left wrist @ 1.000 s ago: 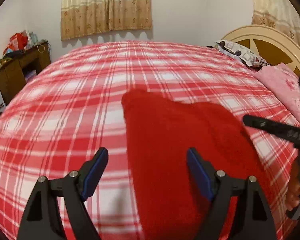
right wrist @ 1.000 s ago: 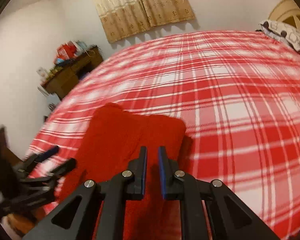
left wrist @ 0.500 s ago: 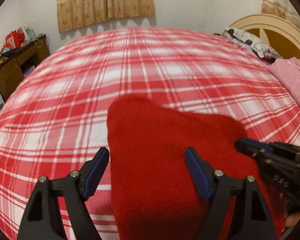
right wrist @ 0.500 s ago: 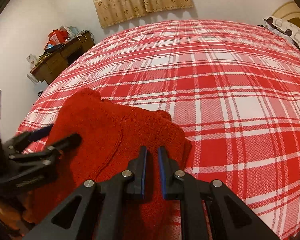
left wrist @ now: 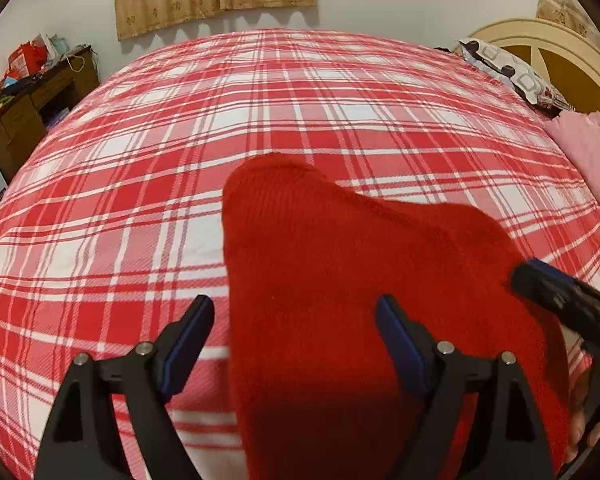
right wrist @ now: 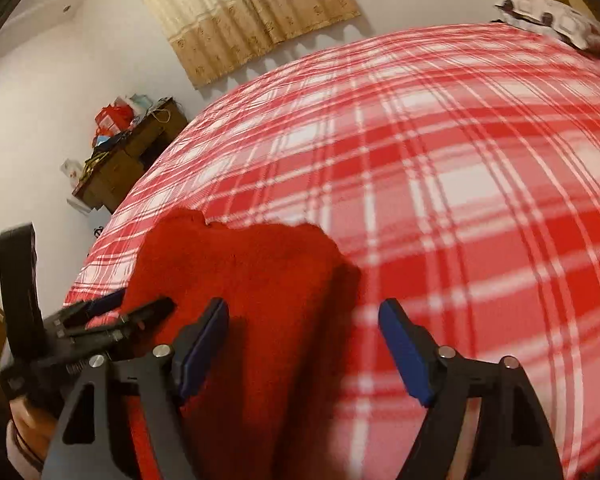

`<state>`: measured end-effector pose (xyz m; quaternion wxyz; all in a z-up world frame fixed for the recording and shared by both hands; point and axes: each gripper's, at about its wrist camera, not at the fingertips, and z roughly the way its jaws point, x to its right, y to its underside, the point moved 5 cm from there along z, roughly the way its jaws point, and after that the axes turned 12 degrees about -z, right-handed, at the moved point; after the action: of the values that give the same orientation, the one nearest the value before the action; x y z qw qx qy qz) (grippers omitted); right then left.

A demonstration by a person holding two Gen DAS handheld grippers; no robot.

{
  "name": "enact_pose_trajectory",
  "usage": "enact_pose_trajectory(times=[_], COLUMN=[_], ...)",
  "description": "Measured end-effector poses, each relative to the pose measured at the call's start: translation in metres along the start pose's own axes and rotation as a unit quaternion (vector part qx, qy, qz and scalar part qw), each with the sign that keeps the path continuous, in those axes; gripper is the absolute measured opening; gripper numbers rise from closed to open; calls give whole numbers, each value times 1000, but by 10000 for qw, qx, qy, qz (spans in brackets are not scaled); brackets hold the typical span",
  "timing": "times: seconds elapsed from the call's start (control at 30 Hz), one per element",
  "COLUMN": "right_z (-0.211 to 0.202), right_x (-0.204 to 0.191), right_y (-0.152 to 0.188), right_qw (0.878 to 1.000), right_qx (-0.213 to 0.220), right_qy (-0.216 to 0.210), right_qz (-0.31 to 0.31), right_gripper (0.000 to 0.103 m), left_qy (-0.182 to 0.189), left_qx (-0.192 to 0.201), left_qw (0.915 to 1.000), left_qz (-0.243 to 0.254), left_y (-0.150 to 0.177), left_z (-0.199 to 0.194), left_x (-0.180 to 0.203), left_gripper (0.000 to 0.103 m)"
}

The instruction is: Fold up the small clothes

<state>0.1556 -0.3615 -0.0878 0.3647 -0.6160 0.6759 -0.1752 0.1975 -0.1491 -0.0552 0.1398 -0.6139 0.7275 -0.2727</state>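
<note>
Red plaid covers the bed (left wrist: 140, 200), and a red knit (left wrist: 340, 280) is laid flat near its front edge. If a single layer is pinched, the fold could be dragged askew. Left tongs (left wrist: 296, 340) are held wide open, empty, over the knit. Right tongs (right wrist: 304, 344), shut half a second ago, have just been opened over its edge; nothing is gripped.
</note>
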Motion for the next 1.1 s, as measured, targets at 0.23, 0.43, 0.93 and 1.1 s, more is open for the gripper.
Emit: enact_pose_trajectory(times=[0.23, 0.43, 0.93, 1.1], right_z=[-2, 8, -22, -20], right_x=[-1, -19, -93, -152], right_y=[27, 27, -2, -19], right_qw=[9963, 9918, 9974, 9923], right_qx=[-53, -234, 6, 91], right_qy=[-704, -1112, -659, -1117], right_qz=[494, 578, -302, -528], right_gripper=[78, 78, 40, 40], left_qy=[560, 905, 1016, 828], left_qx=[-382, -487, 86, 430], left_qw=[9965, 9928, 9920, 9909], left_qz=[-485, -619, -746, -974], left_y=[16, 16, 9, -6], left_z=[1, 3, -33, -62], left_x=[0, -1, -18, -64], left_gripper=[87, 75, 38, 38])
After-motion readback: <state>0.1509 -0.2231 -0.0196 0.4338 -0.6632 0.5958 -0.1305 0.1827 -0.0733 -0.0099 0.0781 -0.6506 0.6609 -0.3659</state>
